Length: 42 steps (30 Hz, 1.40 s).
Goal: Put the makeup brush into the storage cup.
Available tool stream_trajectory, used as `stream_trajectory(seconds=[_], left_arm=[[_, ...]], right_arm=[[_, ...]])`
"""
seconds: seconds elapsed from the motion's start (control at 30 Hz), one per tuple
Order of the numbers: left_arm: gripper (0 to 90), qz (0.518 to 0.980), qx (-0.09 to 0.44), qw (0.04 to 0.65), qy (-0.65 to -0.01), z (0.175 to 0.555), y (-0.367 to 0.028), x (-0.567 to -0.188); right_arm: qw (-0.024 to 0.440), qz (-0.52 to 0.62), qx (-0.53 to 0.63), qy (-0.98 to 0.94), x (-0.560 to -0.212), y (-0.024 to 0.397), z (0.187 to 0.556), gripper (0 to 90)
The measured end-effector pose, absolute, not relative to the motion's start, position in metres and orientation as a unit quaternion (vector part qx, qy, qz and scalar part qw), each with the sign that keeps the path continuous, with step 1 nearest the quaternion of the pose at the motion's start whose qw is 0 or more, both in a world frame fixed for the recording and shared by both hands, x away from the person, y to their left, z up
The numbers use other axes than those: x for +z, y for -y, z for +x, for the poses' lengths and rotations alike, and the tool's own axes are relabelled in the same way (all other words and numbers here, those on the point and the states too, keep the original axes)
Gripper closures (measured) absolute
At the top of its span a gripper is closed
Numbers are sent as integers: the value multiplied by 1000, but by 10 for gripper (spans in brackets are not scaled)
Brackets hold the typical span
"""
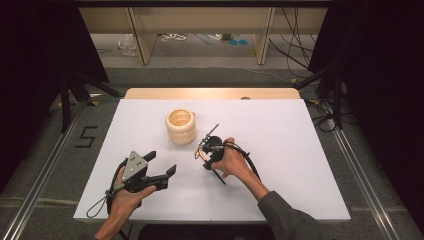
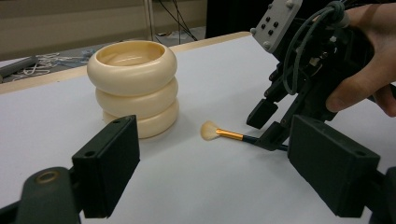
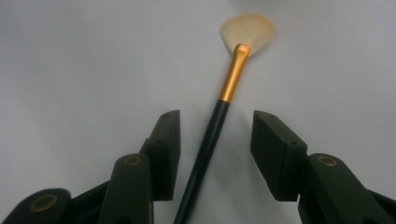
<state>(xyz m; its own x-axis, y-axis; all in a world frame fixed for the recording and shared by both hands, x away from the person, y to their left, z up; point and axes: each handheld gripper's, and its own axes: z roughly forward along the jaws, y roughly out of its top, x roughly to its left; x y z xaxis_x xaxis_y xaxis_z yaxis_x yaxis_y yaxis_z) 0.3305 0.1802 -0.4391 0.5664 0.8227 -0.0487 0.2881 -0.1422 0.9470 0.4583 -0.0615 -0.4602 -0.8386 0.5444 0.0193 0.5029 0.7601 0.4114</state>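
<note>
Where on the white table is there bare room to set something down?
The table lies bare right of the right tool, along the far edge behind the cream ringed pot, and at the left edge. It is crowded mid-table, around pot, brush and left tool.

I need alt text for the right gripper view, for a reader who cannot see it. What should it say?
A brush with a black handle, gold ferrule and pale fan of bristles lies on a white table, its handle between the open black jaws of the right gripper, which do not press on it. The bristles point away from the camera.
</note>
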Motion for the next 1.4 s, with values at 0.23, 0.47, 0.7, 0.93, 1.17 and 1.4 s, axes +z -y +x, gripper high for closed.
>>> stream_trajectory(seconds=[0.23, 0.47, 0.7, 0.93, 1.17, 1.4], left_arm=[[168, 712, 254, 526, -390, 330, -180, -439], [168, 712, 254, 526, -389, 330, -180, -439], [168, 712, 254, 526, -389, 330, -180, -439], [168, 713, 253, 525, -389, 330, -180, -439], [168, 712, 253, 526, -390, 330, -180, -439], [168, 713, 253, 525, -389, 330, -180, -439]], right_arm=[[47, 284, 197, -937, -461, 59, 459, 563], [40, 289, 191, -937, -461, 58, 459, 598], [39, 288, 184, -939, -463, 57, 460, 620], [42, 287, 172, -941, -462, 54, 461, 653], [48, 284, 159, -944, -461, 51, 459, 694], [42, 283, 152, -946, -461, 49, 461, 742]])
